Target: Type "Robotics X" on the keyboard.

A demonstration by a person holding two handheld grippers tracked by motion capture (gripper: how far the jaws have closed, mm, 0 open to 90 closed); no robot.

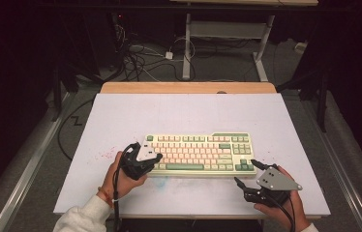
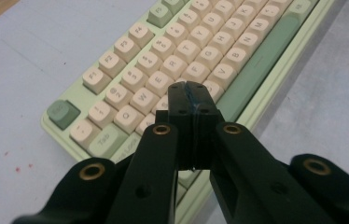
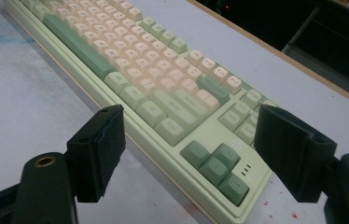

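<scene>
A pale green keyboard [image 1: 198,152] with cream and green keys lies on the white board [image 1: 121,116], near its front middle. My left gripper [image 1: 157,157] hovers over the keyboard's left end. In the left gripper view its jaws [image 2: 192,88] are pressed together with nothing between them, just above the letter keys [image 2: 163,60]. My right gripper [image 1: 245,171] sits off the keyboard's front right corner. Its jaws [image 3: 191,121] stand wide apart and empty, framing the arrow keys [image 3: 217,165] and the keyboard's right end [image 3: 154,70].
A wooden strip [image 1: 188,87] borders the board's far edge. Beyond it, cables [image 1: 145,58] lie on the floor beside a white desk frame [image 1: 187,48]. Faint red specks [image 1: 104,155] mark the board left of the keyboard. Metal rails run along both sides.
</scene>
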